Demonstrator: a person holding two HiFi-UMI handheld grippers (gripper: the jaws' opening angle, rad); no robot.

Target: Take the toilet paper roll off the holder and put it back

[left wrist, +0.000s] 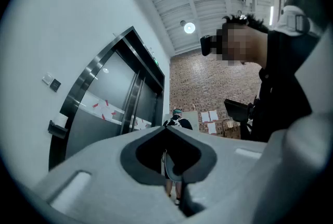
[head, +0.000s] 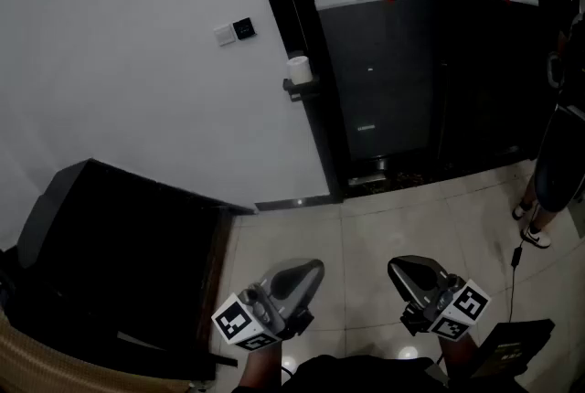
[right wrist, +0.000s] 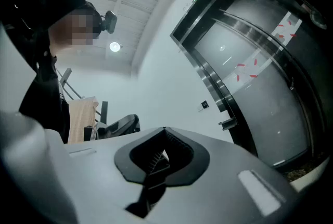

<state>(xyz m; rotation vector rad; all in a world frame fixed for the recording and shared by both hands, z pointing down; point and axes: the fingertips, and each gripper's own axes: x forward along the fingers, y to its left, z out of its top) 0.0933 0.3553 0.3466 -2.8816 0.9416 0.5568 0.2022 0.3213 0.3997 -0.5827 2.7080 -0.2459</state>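
One toilet paper roll point(head: 299, 69) is being carried upright on one holder point(head: 302, 90), fixed at the white wall's edge beside the dark doors point(head: 411, 62). Two grippers are being held low over the tiled floor point(head: 366, 227), well apart from the roll and below it: the left gripper point(head: 313, 271) and the right gripper point(head: 397, 269). The jaws of each are being pressed together, with nothing between them.

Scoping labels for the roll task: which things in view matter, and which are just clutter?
Job:
- toilet paper roll
- holder on the wall, roll on it
- left gripper, shut, empty
- right gripper, shut, empty

Lying about:
- wall switches
- black cabinet
- taped glass doors
- bystander
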